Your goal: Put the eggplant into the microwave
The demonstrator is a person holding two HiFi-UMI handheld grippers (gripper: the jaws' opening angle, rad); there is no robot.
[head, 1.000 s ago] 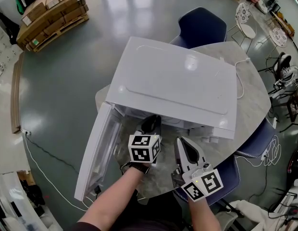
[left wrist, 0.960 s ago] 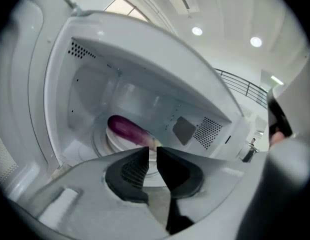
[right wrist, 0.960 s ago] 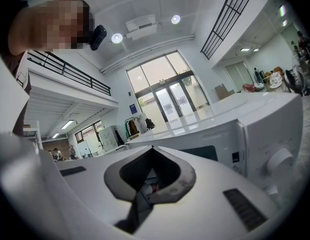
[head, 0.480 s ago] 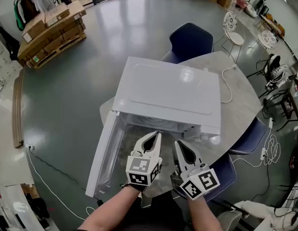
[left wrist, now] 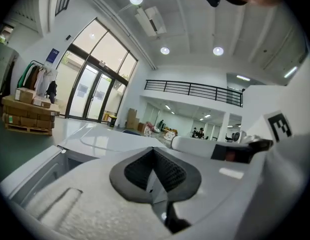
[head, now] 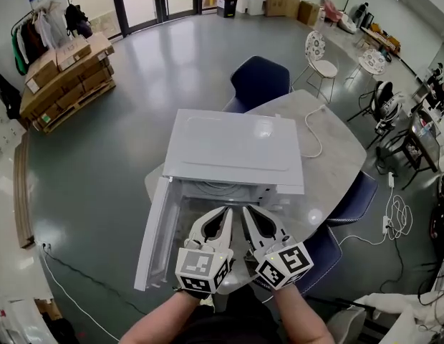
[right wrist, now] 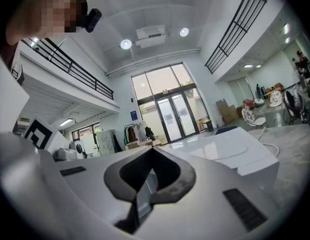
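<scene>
jaws together, empty, on left gripper [head: 223,213] and right gripper [head: 248,212], abreast facing open microwave [head: 236,149]; door [head: 156,228] leftward; eggplant unseen.

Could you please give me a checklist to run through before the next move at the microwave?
1. Door of the microwave stands open, swung out to the left: ok.
2. Left gripper shut, with nothing between its jaws: ok.
3. Right gripper shut, with nothing between its jaws: ok.
4. Both grippers outside the cavity, held in front of the opening and above the top of the microwave: ok.
5. Eggplant inside the microwave: cannot tell. No view shows it, and the cavity is mostly hidden.
</scene>
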